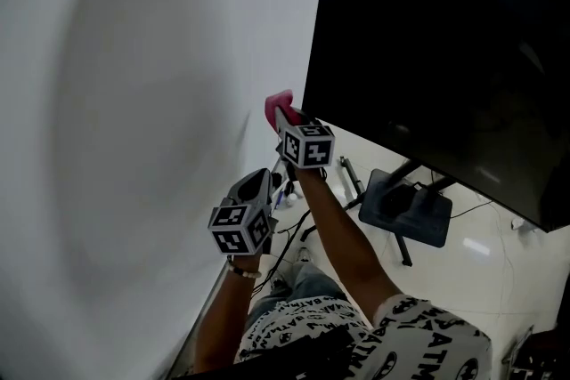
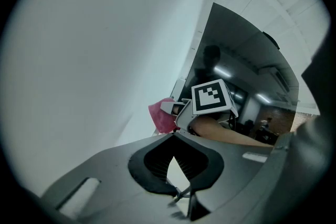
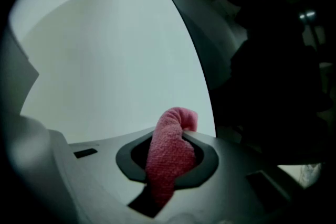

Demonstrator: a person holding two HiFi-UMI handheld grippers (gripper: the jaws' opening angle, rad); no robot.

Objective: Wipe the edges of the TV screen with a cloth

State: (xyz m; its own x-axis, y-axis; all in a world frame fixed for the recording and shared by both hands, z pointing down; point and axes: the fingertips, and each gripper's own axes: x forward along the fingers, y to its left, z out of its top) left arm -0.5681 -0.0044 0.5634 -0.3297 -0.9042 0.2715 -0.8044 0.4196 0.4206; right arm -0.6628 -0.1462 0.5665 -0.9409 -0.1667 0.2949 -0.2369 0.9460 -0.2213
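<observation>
the right tongs (image 3: pixel 171 150) are clenched on a pink cloth (image 3: pixel 169 161); a folded hump of it sticks out past the tips and the rest hangs back between the pads. in the head view the cloth sits at the lower left corner of the tv screen (image 1: pixel 445 49), right against its left edge, with the right tongs' marker cube just below that corner. the screen is dark and glossy and shows dim reflections of ceiling lights. a plain white wall (image 1: pixel 134 120) fills everything left of the tv screen.

the left tongs (image 2: pixel 174 161) are drawn together at the tips with nothing between the pads, only a thin pale wedge of background showing behind them. they hang below and left of the tv screen's corner, apart from it, pointing up toward the cloth.

under the tv screen its dark stand base (image 1: pixel 408 207) rests on the pale floor (image 1: pixel 481 267), and some cables (image 1: pixel 289 236) lie left of the base, near the wall.
</observation>
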